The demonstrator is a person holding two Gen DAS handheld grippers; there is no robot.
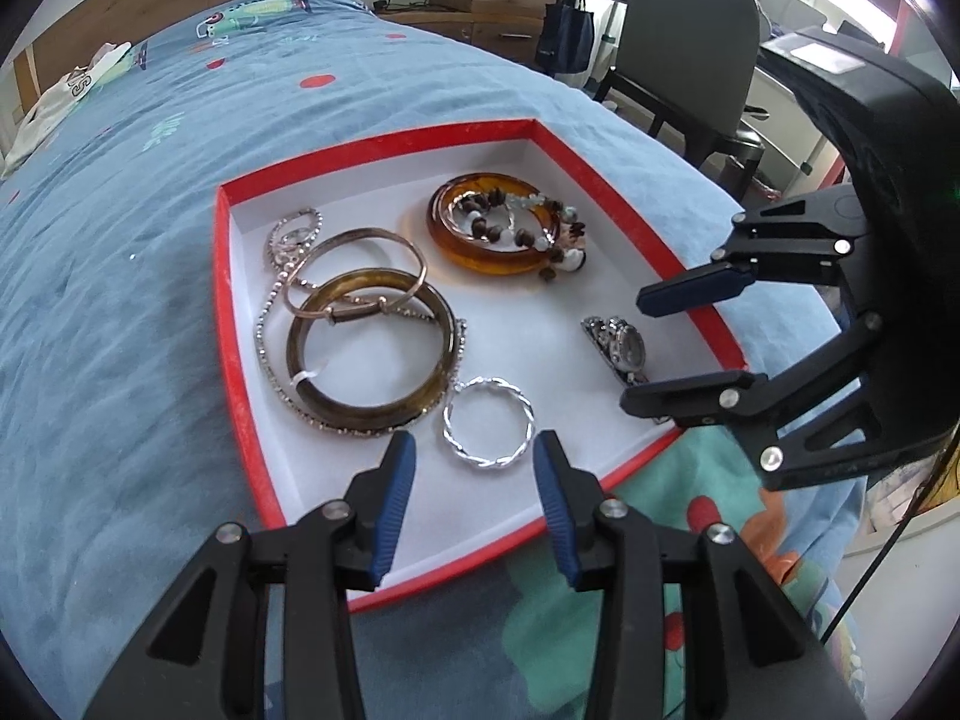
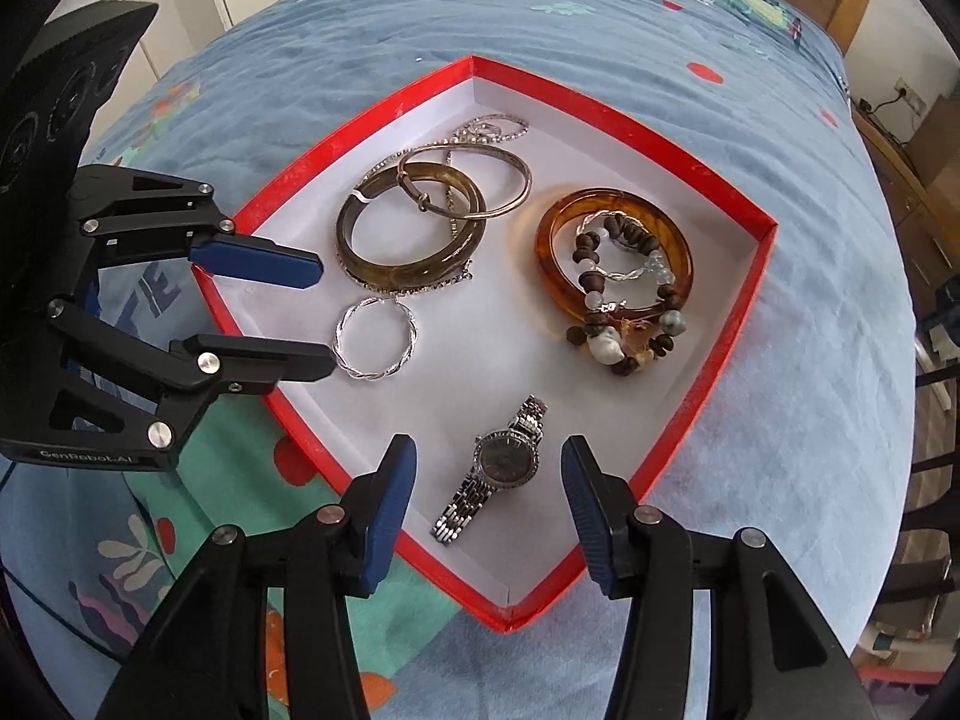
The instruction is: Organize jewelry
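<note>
While both tongs hang spread and empty, the left tongs (image 1: 474, 456) frame the twisted silver ring (image 1: 487, 423) and the right tongs (image 2: 489, 468) frame the watch (image 2: 501, 459), at 6 o'clock in the red tray (image 2: 708, 378) on the bed (image 1: 120, 300).

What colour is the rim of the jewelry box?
Red rim, white inside; clearest in the right wrist view.

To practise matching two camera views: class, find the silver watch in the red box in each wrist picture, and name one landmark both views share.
Left wrist view: the watch lies at the right of the box, partly hidden behind the right gripper.
Right wrist view: the watch lies low in the centre, between the right gripper's open fingers.
Shared landmark: the amber bangle with beads across it.
</note>
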